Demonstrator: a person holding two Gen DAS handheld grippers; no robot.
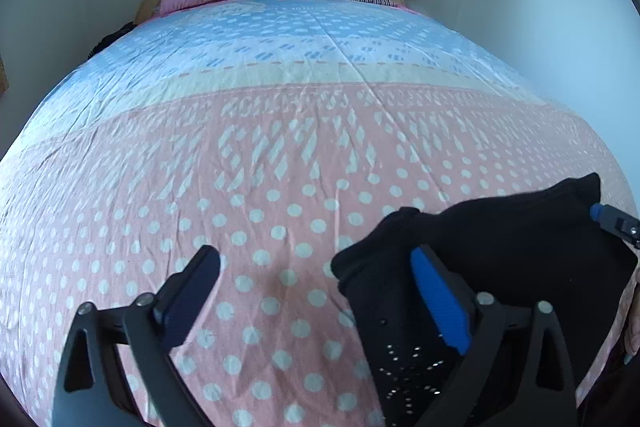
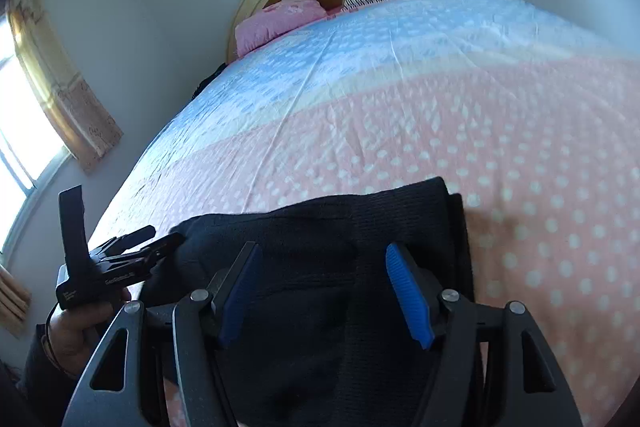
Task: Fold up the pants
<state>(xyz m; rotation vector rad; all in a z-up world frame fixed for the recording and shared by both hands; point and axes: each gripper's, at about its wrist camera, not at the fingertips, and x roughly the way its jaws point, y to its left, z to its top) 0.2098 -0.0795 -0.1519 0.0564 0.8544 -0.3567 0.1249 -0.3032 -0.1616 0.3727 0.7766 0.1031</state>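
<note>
Black knit pants (image 2: 320,267) lie as a compact folded bundle on the bed w/ pink polka-dot and blue cotton sheet (image 1: 280,131), near the foot edge.

Left claw (image 1: 316,303): jaws wide, holding nothing; its right finger sits over the bundle's left edge. Right claw (image 2: 324,295): jaws wide, empty, hovering above the bundle's middle.

Risks, as judged:
- Either claw catching only the top layer would drag it and undo the fold.
- Bundle sits close to the bed edge; a sideways push could slide it off.
- Soft knit slumps if pressed unevenly.
</note>
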